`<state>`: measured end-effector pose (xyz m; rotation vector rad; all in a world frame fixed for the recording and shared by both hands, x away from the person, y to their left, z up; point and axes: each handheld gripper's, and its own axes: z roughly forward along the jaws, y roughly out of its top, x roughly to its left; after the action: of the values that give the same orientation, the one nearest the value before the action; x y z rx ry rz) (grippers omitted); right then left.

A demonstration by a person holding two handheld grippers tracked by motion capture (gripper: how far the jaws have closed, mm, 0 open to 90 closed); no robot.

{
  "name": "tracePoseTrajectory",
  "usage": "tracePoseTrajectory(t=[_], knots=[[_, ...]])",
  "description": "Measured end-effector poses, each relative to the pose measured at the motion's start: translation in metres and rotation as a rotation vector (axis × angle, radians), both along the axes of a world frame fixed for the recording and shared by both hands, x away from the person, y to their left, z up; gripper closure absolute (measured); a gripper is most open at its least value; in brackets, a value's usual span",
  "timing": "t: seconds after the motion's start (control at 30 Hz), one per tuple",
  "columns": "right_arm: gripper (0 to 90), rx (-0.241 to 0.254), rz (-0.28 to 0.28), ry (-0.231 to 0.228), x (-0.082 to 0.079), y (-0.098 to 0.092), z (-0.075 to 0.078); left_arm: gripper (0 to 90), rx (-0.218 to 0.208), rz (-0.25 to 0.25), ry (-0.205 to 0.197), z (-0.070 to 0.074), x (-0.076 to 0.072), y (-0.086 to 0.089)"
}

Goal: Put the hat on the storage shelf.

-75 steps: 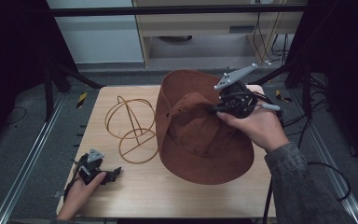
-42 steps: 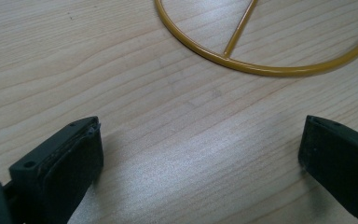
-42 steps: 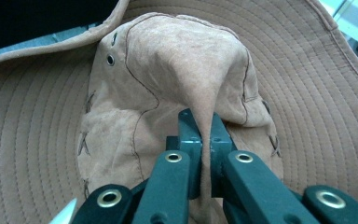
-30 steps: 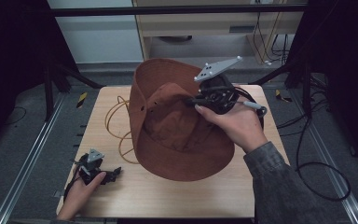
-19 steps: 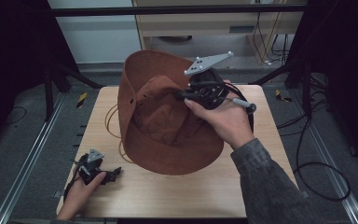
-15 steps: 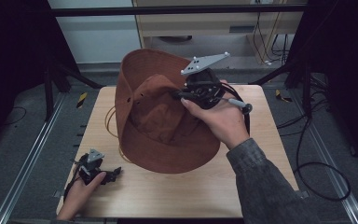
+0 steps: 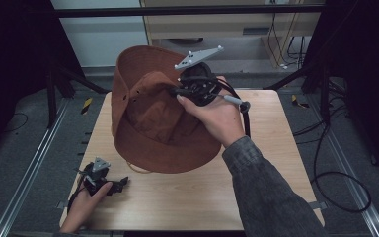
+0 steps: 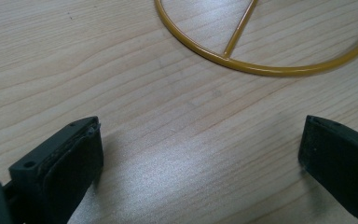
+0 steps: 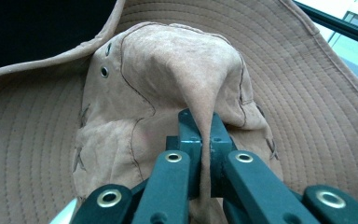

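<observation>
Pinching the brown hat (image 7: 153, 123) by a crown fold above the wire stand (image 8: 265, 51), your right gripper (image 7: 177, 91) is risking a slip.

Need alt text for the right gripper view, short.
The right gripper is shut on a pinched fold of a brown hat's crown, its two black jaws pressed together from the bottom of the frame. The stitched brim fans out behind the crown, which has small metal eyelets on its side.

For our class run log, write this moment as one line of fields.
right tongs: shut on hat crown, hat lifted | left tongs: open, over table | wire stand: on table
</observation>
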<state>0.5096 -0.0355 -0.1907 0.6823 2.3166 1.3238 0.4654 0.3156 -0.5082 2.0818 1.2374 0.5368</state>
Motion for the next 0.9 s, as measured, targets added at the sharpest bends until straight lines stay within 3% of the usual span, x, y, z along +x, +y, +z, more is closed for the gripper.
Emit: tracePoseTrajectory(t=[0.17, 0.9], knots=[[89.2, -0.02, 0.008, -0.003, 0.003, 0.009, 0.005, 0.0, -0.001, -0.001, 0.0, 0.0, 0.0, 0.0], [89.1, -0.012, 0.006, -0.019, 0.018, 0.036, 0.018, 0.0, -0.001, -0.001, 0.0, 0.0, 0.0, 0.0]])
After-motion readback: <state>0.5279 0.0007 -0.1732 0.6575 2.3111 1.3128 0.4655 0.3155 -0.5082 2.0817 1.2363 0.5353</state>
